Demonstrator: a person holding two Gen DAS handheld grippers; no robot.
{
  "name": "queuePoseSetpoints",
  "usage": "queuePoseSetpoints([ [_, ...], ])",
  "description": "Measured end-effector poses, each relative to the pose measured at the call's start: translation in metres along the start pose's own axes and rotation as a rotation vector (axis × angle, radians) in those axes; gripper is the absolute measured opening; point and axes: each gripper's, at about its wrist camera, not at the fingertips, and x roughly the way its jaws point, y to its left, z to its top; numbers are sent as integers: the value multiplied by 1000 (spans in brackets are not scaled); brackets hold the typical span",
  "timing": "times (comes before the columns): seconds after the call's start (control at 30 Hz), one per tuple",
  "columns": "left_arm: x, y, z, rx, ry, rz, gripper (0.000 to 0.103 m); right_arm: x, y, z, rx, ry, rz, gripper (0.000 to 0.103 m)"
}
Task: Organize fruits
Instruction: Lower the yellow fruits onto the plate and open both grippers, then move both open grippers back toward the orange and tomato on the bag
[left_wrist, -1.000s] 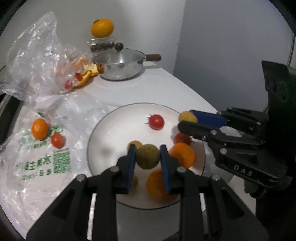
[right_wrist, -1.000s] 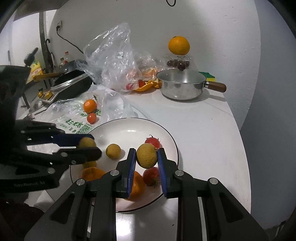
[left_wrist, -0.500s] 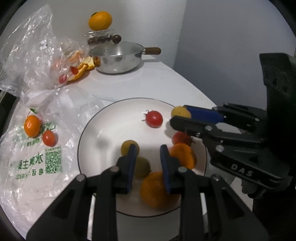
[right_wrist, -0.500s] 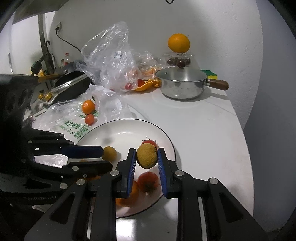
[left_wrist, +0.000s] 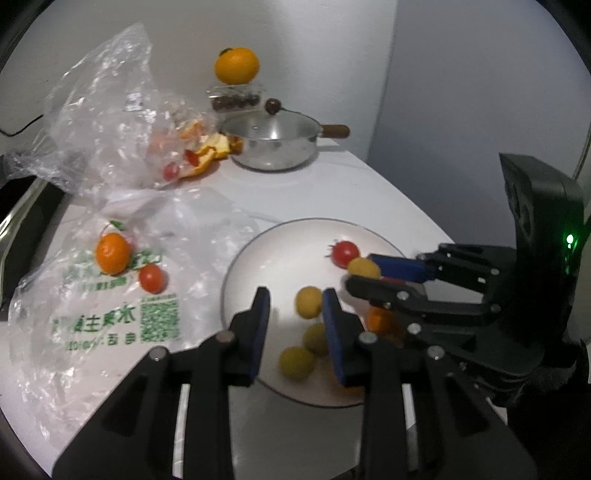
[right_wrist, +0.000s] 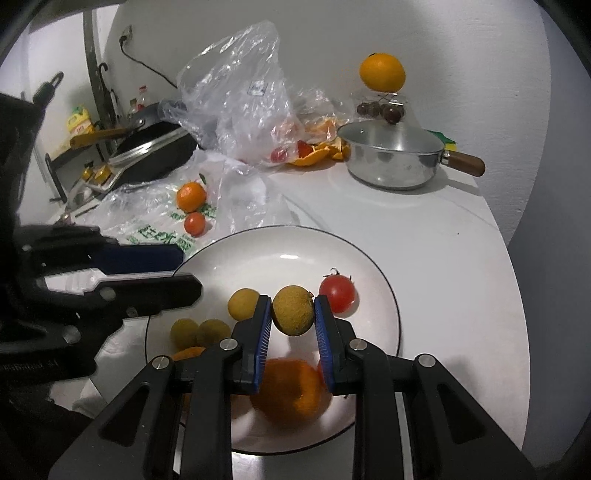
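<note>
- Two handheld grippers work over a white plate (right_wrist: 388, 295) of fruit on a white counter (right_wrist: 443, 240); the right gripper (right_wrist: 293, 314), at lower centre of its own view, is clamped on a rough yellow-brown round fruit (right_wrist: 293, 311), held between its blue pads above the plate.
- The left gripper (left_wrist: 295, 325), at lower centre of its view, has its jaws slightly apart with nothing between the pads; they have just been opening, and its tips hang over the plate's near left part.
- On the plate lie a cherry tomato (right_wrist: 338, 293) at right, a small yellow fruit (right_wrist: 242, 302) just left of the right gripper's pad, two more yellow fruits (right_wrist: 199, 332) touching each other at lower left, and a blurred orange (right_wrist: 291, 391) under the right gripper's fingers.
- Off the plate, at centre left of the left wrist view, a small tangerine (left_wrist: 112, 253) and a second cherry tomato (left_wrist: 152, 278) rest on a flat printed plastic bag (left_wrist: 110, 321).
- A crumpled clear bag (right_wrist: 251, 96) stands at upper centre of the right wrist view, with orange peel (right_wrist: 317, 151) beside it.
- A lidded steel saucepan (right_wrist: 395, 158) with a wooden handle sits at upper right; behind it a large orange (right_wrist: 382, 72) rests atop a clear box of dark fruit (right_wrist: 380, 107).
- A black frying pan (right_wrist: 155, 151) sits at the left of that view.
</note>
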Motion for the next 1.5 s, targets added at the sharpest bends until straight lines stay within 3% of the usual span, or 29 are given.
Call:
queuePoseSetpoints([
  [0.4,-29,31,-13,-44,-41,25,31,-7,18,8,10,0,-46,26],
  [0.93,-66,80,-39,-100,-84,66,32,-2,88,30,-81,2,-25,26],
  [1.0,-69,88,-44,-114,-89,81,39,0,95,32,-91,4,-20,26],
  [1.03,-71,92,-46,-121,-91,88,52,0,100,33,-98,5,-16,26],
  [1.07,-73,95,-49,-131,-98,92,56,0,103,34,-103,5,-14,26],
  [1.5,-90,128,-69,-186,-125,101,56,6,141,42,-151,15,-5,27],
])
